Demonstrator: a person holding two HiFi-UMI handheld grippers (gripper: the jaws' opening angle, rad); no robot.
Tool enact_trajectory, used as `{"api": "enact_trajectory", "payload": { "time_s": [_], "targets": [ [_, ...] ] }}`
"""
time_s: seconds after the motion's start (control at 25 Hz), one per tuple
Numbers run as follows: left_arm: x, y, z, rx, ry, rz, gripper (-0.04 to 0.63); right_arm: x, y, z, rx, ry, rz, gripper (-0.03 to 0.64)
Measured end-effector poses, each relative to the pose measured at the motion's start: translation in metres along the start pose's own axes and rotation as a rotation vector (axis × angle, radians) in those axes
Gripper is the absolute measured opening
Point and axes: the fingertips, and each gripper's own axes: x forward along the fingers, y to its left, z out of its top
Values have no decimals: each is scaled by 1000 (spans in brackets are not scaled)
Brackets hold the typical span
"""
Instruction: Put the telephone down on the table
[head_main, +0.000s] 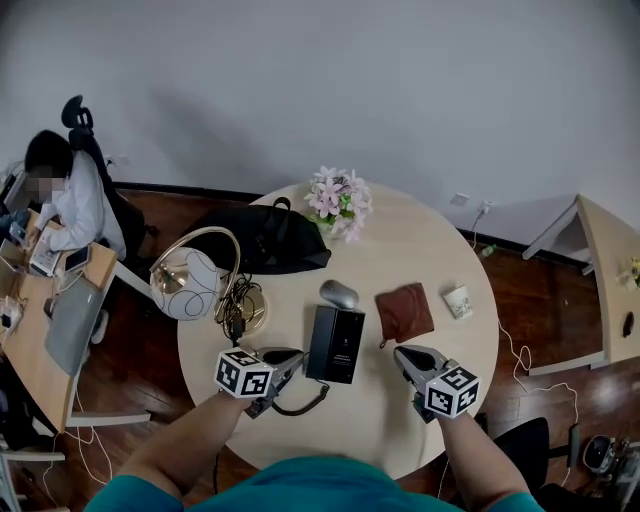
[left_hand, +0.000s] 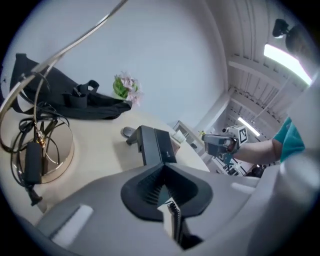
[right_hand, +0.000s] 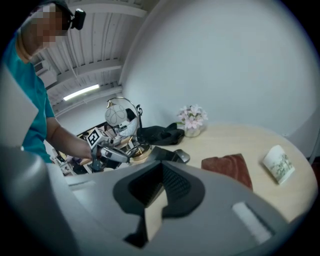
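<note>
The black telephone (head_main: 335, 343) lies flat on the round wooden table (head_main: 420, 250), between my two grippers. Its curly cord (head_main: 300, 405) loops from its near end towards my left gripper (head_main: 297, 358). That gripper hovers just left of the phone with its jaws shut, and I see nothing held between them. In the left gripper view the telephone (left_hand: 156, 145) sits just ahead of the jaws, and a stretch of the cord (left_hand: 173, 216) shows below them. My right gripper (head_main: 401, 353) hangs to the right of the phone, shut and empty. The right gripper view shows the telephone (right_hand: 162, 154) ahead on the left.
Beyond the phone lie a grey mouse (head_main: 339, 293), a brown cloth (head_main: 404, 311) and a paper cup (head_main: 459, 301). Flowers (head_main: 338, 203), a black bag (head_main: 265, 240) and a globe lamp (head_main: 190, 283) with cables (head_main: 240, 305) fill the back left. A person (head_main: 70, 200) sits at a desk left.
</note>
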Motion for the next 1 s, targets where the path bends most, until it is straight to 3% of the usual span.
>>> {"api": "enact_trajectory", "payload": {
  "time_s": [0.44, 0.72, 1.0],
  "targets": [
    [-61, -61, -11, 135, -88, -86, 5, -44, 56, -1, 18, -56, -59, 3],
    [-73, -123, -26, 163, -171, -13, 5, -99, 71, -16, -15, -99, -20, 3],
    [-76, -204, -73, 154, -259, 79, 5, -158, 93, -46, -84, -82, 83, 3]
  ]
}}
